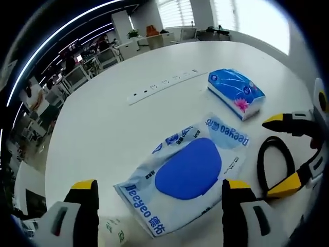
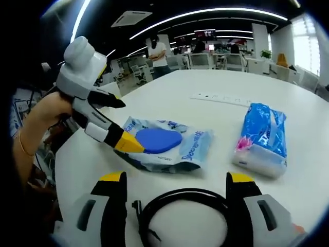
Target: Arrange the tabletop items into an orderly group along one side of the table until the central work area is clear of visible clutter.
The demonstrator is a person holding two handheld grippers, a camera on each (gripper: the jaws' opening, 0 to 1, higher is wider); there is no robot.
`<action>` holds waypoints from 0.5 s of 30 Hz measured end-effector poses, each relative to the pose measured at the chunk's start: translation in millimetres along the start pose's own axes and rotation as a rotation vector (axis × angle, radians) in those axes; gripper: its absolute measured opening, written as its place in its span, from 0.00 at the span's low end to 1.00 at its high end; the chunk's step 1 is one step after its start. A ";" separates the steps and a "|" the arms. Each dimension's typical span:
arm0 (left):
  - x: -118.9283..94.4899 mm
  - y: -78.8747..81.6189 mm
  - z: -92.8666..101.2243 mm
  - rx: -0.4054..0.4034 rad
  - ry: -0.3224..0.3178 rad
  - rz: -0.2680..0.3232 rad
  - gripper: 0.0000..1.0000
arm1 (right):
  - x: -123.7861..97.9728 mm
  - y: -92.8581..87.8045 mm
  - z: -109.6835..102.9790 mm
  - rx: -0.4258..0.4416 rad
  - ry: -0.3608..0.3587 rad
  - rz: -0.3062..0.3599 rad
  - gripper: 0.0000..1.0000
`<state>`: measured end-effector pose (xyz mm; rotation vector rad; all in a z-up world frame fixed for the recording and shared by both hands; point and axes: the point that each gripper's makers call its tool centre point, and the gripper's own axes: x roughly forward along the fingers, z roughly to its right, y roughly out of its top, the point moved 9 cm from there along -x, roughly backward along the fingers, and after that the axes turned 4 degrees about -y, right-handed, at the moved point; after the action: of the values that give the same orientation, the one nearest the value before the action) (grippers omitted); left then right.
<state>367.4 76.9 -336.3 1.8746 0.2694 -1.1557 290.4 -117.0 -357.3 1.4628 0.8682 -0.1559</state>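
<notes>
Fingers of the left gripper (image 1: 159, 206), yellow-tipped, stand spread wide apart in the left gripper view, clasping nothing; the wipes pack (image 1: 187, 172) with its blue lid lies flat on the white table (image 1: 103, 128) between and just beyond them, its near end reaching down into the gap. Past the pack, farther up the table, lies the blue tissue pack (image 1: 235, 92), and beyond that a white power strip (image 1: 164, 85) runs slantwise. At the right edge of this view the right gripper (image 1: 280, 157) comes in, its two yellow tips parted, with a black cable loop (image 1: 263, 164) lying between them. In the right gripper view the right gripper's (image 2: 177, 200) fingers are likewise released and wide, and the cable loop (image 2: 180, 206) sits on the table in the gap between them, touching neither as far as can be told. Ahead of it lies the wipes pack (image 2: 164, 146), with the tissue pack (image 2: 262, 139) to its right and apart from it, and the power strip (image 2: 226, 99) farther back. The left gripper (image 2: 121, 123), held in a hand (image 2: 43, 113), hangs over the wipes pack's left end, one yellow tip at the edge of the blue lid; whether it touches cannot be told.
</notes>
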 end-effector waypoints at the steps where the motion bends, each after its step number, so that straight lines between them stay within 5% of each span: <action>1: -1.1 -0.4 1.6 0.000 -0.006 0.008 1.00 | -1.5 -0.5 0.3 0.006 0.002 0.009 0.76; 5: -5.3 -0.7 2.0 -0.011 -0.016 0.056 1.00 | -11.2 -3.3 -3.7 0.034 0.088 0.036 0.72; 15: 4.4 8.9 -6.0 0.008 -0.048 0.062 1.00 | -25.2 -7.0 3.5 -0.005 0.070 0.067 0.70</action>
<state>378.6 75.3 -333.7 1.8464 0.1793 -1.1599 270.2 -131.4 -348.4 1.4980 0.8737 -0.0525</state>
